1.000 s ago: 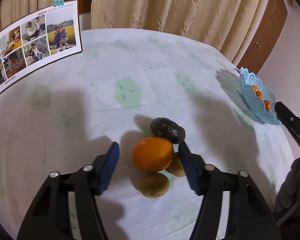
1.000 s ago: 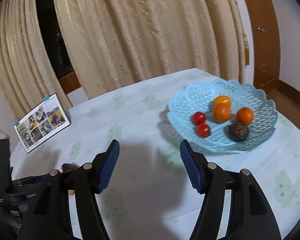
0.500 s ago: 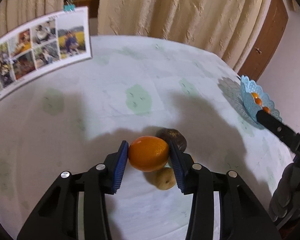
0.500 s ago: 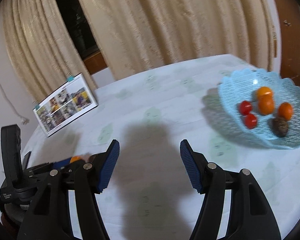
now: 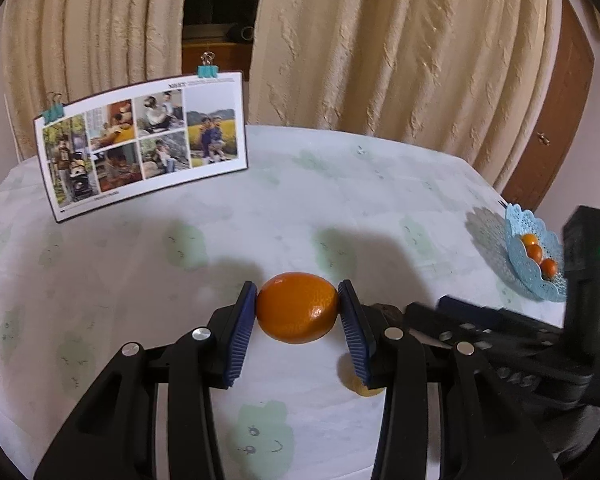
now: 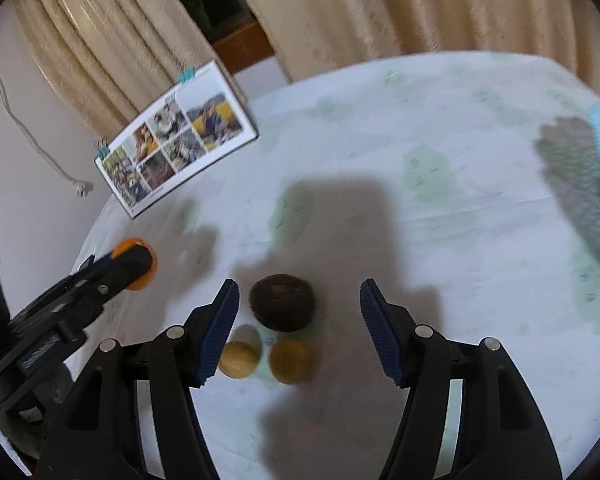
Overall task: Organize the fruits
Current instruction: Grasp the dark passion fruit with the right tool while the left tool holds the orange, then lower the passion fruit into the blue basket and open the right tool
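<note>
orange pinched in left tongs, right tongs spread over the dark fruit

left gripper (image 5: pixel 297 322): both blue pads pressed against the sides of the orange (image 5: pixel 297 307), fruit held between the tips above the tablecloth (image 5: pixel 340 200). a yellowish fruit (image 5: pixel 364 388) peeks out under the right finger.

right gripper (image 6: pixel 299 330): pads spread wide, nothing between them touching. two kiwis (image 6: pixel 239 358) lie nearest, side by side between the fingers; the dark avocado (image 6: pixel 281 303) sits just beyond, touching or nearly touching them. view is blurred.

further left in the right wrist view, the left tongs with the orange.

further off: blue lattice basket (image 5: pixel 534 278) at the table's right edge, holding small orange and red fruits. photo card (image 5: pixel 140 140) stands at the far left with binder clips on top. curtains (image 5: pixel 400 48) behind.
</note>
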### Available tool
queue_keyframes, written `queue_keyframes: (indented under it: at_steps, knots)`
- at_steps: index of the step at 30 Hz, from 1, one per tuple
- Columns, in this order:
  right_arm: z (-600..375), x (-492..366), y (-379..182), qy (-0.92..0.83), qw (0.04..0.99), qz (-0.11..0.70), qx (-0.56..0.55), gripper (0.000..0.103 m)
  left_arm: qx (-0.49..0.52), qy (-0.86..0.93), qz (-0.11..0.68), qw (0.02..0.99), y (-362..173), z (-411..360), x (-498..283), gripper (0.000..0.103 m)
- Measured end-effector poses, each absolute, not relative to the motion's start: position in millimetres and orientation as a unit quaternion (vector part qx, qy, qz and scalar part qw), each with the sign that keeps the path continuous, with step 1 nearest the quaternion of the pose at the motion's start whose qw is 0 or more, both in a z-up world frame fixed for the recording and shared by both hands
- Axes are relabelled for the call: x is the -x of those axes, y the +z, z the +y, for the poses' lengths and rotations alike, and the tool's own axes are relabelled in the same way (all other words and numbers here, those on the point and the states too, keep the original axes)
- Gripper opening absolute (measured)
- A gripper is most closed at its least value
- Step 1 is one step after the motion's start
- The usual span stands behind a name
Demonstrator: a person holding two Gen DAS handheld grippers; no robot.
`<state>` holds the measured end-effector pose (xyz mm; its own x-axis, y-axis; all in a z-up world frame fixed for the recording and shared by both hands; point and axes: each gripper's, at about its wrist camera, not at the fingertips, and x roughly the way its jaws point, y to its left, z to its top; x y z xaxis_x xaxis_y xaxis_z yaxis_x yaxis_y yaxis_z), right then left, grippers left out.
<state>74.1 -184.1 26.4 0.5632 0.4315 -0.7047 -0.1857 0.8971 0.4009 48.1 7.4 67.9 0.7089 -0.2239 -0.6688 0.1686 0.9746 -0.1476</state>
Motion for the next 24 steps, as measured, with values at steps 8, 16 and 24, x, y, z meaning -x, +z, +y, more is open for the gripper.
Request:
queue_keyframes:
  at_steps: [8,16,24]
  knots:
    - [-155.2,-84.0,10.2,0.180,0.864,0.459,-0.103,0.063,0.044,-0.096,0.361,0.927,70.7,14.2,-45.5,0.042]
    - [-153.3,-81.2,9.2,0.167,0.874,0.450,-0.076,0.043,0.041,-0.097,0.363,0.926,69.2,13.0,-46.2,0.042]
    - [-185.5,-72.6,32.1,0.133,0.897,0.411,-0.097,0.043,0.039,-0.098,0.365,0.925,67.5,11.1,-46.4,0.042]
